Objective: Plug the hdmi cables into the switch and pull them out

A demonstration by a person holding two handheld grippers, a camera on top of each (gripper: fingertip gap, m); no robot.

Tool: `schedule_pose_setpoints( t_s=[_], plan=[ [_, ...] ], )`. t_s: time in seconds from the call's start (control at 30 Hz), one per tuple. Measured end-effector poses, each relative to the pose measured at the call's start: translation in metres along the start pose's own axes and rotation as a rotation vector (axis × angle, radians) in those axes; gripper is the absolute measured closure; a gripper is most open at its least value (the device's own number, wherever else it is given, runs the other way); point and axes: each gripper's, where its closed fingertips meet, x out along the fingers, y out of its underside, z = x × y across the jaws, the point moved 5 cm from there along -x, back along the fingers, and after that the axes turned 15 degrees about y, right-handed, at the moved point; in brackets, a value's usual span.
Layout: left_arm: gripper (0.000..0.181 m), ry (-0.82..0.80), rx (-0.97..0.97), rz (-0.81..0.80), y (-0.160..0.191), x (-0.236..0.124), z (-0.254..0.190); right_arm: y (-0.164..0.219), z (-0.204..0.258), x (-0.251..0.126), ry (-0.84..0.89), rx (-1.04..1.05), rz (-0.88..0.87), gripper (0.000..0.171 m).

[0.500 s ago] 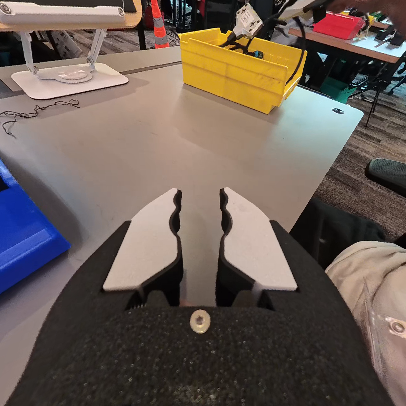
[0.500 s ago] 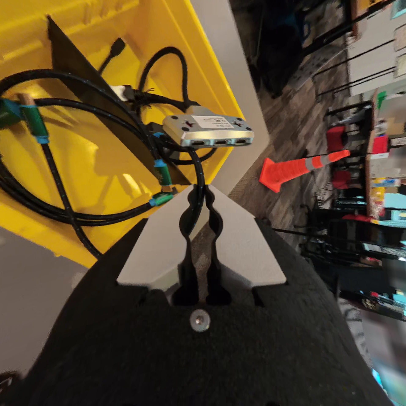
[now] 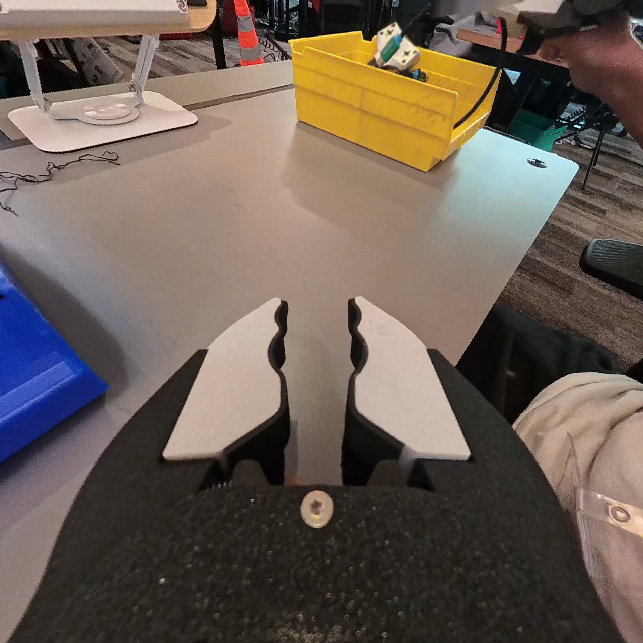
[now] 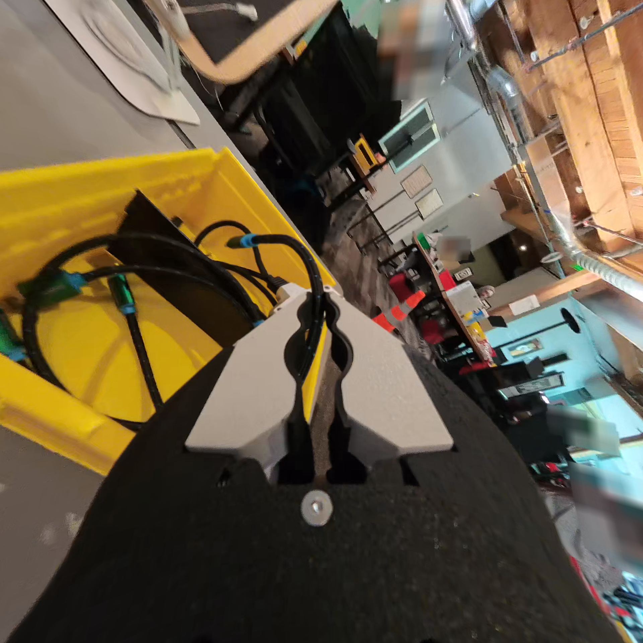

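Note:
My right gripper is shut on a black braided cable that runs between its fingers, above the yellow bin. The silver switch hangs right at the fingertips, mostly hidden behind them. Several HDMI cables with green and blue plugs lie coiled in the bin. In the left wrist view the switch hangs tilted just over the yellow bin at the far right of the table. My left gripper is open and empty, low over the grey table, far from the bin.
A blue bin sits at the left edge. A white stand and a loose black thread lie at the back left. The table's right edge runs close to my left gripper, with a chair armrest beyond. A black divider stands in the yellow bin. The tips of one gripper are about 50 centimetres away from the tips of the other.
My right gripper has tilted and the switch has come down closer to the bin, now against the fingertips. The left gripper has not moved.

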Motion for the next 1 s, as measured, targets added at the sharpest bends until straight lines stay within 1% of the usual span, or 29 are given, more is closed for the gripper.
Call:
schedule_pose_setpoints(
  t_s=[0.07,0.1,0.13,0.2,0.27,0.33,0.43,0.47,0.5,0.53,0.63,0.7,0.73,0.8,0.87,0.93,1.0],
  plan=[
    [0.148,0.005,0.005,0.007,0.0,0.002,-0.001,-0.003,0.003,-0.002,-0.043,0.024,-0.015,0.165],
    [0.148,0.006,0.007,0.009,0.0,0.002,-0.001,-0.001,0.008,-0.001,-0.104,0.044,-0.001,0.165],
    [0.148,0.007,0.01,0.01,0.0,0.002,-0.002,0.003,0.012,0.0,-0.158,0.059,0.026,0.165],
    [0.148,0.01,0.013,0.013,0.001,0.004,-0.002,0.009,0.01,0.005,-0.213,0.067,0.063,0.166],
    [0.148,0.012,0.016,0.017,0.001,0.004,-0.003,0.018,0.004,0.015,-0.265,0.082,0.139,0.166],
    [0.148,0.009,0.021,0.022,0.001,0.004,-0.003,0.036,-0.002,0.027,-0.264,0.045,0.257,0.165],
    [0.148,-0.003,0.028,0.029,0.002,0.004,-0.002,0.07,0.011,0.04,-0.321,-0.006,0.537,0.164],
    [0.148,-0.007,0.03,0.031,0.003,0.003,0.0,0.078,0.019,0.041,-0.336,-0.03,0.606,0.161],
    [0.148,-0.012,0.032,0.032,0.003,0.003,0.001,0.081,0.026,0.041,-0.348,-0.044,0.633,0.158],
    [0.148,-0.025,0.037,0.03,0.003,0.001,0.003,0.082,0.032,0.04,-0.348,-0.055,0.652,0.152],
    [0.147,-0.12,0.08,-0.012,-0.001,-0.012,0.012,0.075,0.028,0.034,-0.237,-0.039,0.653,0.15],
    [0.143,-0.231,0.135,-0.066,-0.008,-0.027,0.023,0.062,0.017,0.021,-0.108,0.042,0.624,0.148],
    [0.141,-0.309,0.16,-0.105,-0.011,-0.038,0.029,0.053,0.013,0.012,-0.043,0.115,0.591,0.147],
    [0.141,-0.473,0.209,-0.208,-0.019,-0.064,0.043,0.03,0.016,-0.013,0.038,0.349,0.497,0.143],
    [0.144,-0.59,0.227,-0.277,-0.024,-0.088,0.053,0.004,0.034,-0.036,0.027,0.604,0.338,0.143],
    [0.145,-0.657,0.188,-0.294,-0.02,-0.104,0.065,-0.005,0.056,-0.055,0.004,0.774,0.37,0.143],
    [0.145,-0.695,0.131,-0.291,-0.015,-0.113,0.076,-0.007,0.069,-0.075,0.047,0.914,0.349,0.144]
  ],
)
